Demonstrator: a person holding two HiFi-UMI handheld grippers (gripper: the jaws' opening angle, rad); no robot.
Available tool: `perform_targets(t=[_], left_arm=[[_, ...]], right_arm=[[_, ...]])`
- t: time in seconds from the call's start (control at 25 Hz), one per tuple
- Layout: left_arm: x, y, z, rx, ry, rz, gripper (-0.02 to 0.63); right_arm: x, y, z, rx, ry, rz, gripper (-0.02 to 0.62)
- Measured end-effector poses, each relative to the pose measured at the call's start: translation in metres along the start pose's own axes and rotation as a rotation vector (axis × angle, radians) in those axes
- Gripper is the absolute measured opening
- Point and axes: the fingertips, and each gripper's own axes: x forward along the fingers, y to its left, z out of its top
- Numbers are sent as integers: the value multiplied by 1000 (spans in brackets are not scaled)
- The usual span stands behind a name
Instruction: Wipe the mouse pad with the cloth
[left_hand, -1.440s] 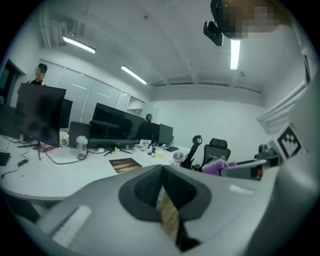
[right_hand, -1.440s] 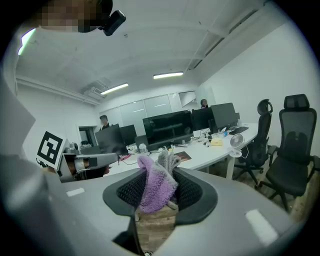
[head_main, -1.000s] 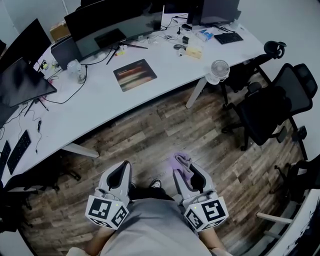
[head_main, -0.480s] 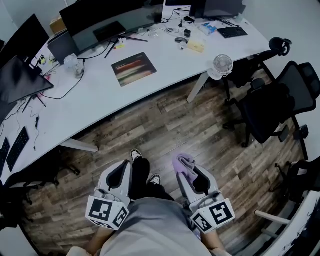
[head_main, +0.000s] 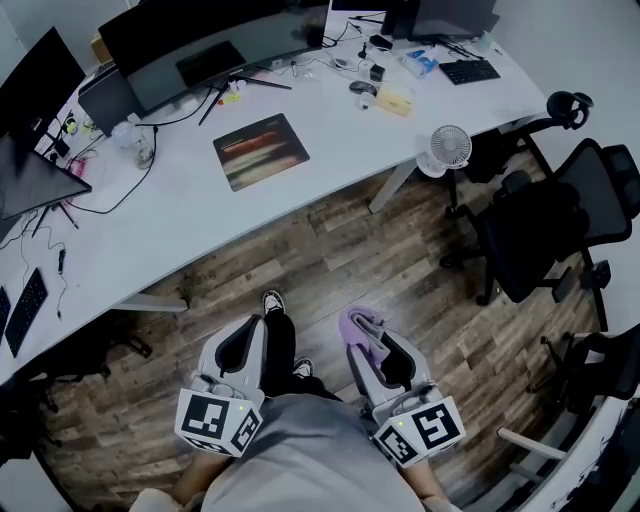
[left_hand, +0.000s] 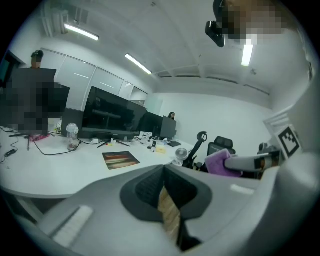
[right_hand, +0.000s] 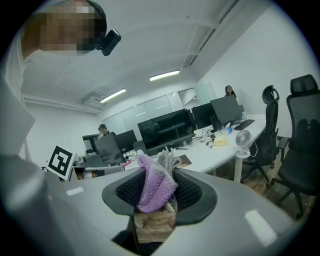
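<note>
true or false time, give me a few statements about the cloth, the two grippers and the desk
1. The fluffy purple cloth is clamped in the right hand-held gripper. True.
2. The cloth is touching the dark rectangular mouse pad. False: the pad lies on the white desk, while the cloth is held apart from it, over the wooden floor.
3. The left hand-held gripper holds a bottle. False: its jaws are together on nothing.
4. A small white fan stands at the desk's edge. True.

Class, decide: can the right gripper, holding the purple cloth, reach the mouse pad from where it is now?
Probably not yet: the right gripper, shut on the cloth, sits near the body, with open floor before the desk. Nothing covers the mouse pad.
</note>
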Motion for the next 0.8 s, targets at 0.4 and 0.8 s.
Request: perform_targets(t=[0.4,0.8], left_arm=[[78,63,58,-16,-6,24,0],[131,147,112,-24,-53,52,0]], right_arm=[[104,-20,51,27,39,38,167],[209,-21,96,17,45,35,167]])
